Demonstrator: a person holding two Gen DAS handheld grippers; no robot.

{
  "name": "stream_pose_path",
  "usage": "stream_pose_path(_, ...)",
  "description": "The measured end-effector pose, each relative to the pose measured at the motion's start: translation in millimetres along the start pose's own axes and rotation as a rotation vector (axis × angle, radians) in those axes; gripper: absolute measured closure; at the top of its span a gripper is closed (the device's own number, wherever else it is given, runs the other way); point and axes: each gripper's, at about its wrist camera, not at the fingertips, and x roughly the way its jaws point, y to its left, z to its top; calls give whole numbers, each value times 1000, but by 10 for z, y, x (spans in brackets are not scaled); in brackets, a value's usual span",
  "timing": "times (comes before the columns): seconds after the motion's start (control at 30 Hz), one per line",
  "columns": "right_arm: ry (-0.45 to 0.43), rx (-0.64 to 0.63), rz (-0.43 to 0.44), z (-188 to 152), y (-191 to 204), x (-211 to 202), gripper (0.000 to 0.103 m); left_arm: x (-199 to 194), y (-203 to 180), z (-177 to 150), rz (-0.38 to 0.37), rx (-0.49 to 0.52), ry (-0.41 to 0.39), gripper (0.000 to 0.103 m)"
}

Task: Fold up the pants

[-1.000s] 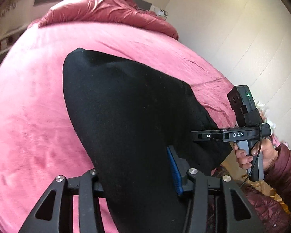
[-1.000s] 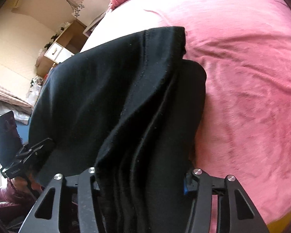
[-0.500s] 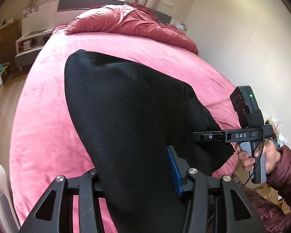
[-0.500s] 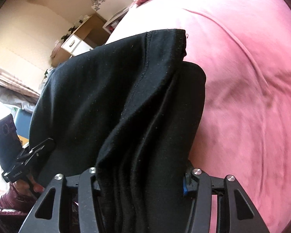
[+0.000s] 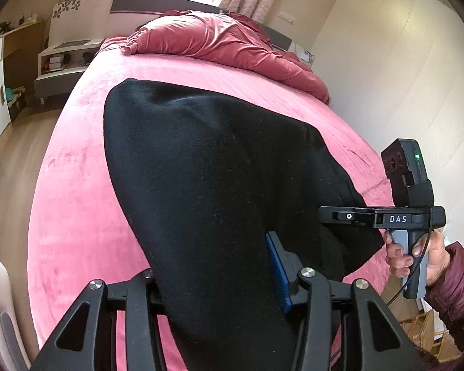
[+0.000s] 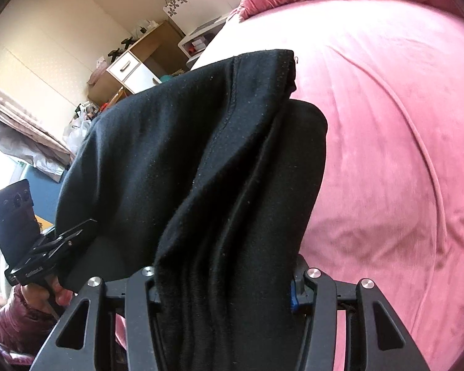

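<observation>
Pants: soft black knit pants [image 5: 207,185] hung doubled between my two grips, lifted over the wide pink plush bed cover [image 5: 77,210]; I could not tell whether any hem touched it.
Left gripper: my left gripper [image 5: 219,281] was clenched on a thick bundle of the cloth, its blue pad [image 5: 277,273] pressed against the fabric at 3 o'clock of the bundle.
Right gripper: my right gripper [image 6: 225,278] was likewise clamped on several stacked layers, with a stitched seam [image 6: 229,102] running away toward 12 o'clock.
Other tool seen: from my left camera the right tool [image 5: 386,216] sat at 3 o'clock, gripped by a hand [image 5: 417,253] in a maroon quilted sleeve [image 5: 457,281].
Surroundings: a crumpled red duvet [image 5: 232,46] lay at 12 o'clock at the bed's head, well apart from the pants.
Step, as I judged it: carrying the folded pants to lay them flat on the bed.
Doing it well: I judged that both grips had to stay level and taut, the far edge touching down first, then the cloth drawn toward 6 o'clock so the layers settled square.
Risk: I reckoned uneven height would let the stacked layers slide and skew the fold.
Release: I judged that letting go belonged only after the cloth rested fully on the cover.
</observation>
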Motion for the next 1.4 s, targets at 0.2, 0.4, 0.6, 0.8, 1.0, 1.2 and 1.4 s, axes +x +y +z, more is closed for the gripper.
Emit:
stream_pose_path(0.2,-46,-20,-5,349,-21,-56,52,116,229,377,-13,-19,-17,55)
stream_pose_path(0.4,-60,-28,-24,686,-90,23,52,377,453,665,-29,-46,-1,55)
stream_pose_path(0.6,-21,-12,-62,820,-216,331,52,880,819,710,-14,-133,112,54)
stream_pose_path(0.8,43,54,-91,748,-434,761,48,1161,1010,551,8,-195,157,42)
stream_pose_path(1.0,20,73,-79,722,-567,509,38,1077,965,544,54,-180,160,35)
stream_pose_path(1.2,-64,41,-128,582,-414,45,39,871,924,502,116,-182,135,35)
stream_pose_path(1.4,-69,-27,-169,368,-108,-138,63,453,781,423,240,-157,24,38)
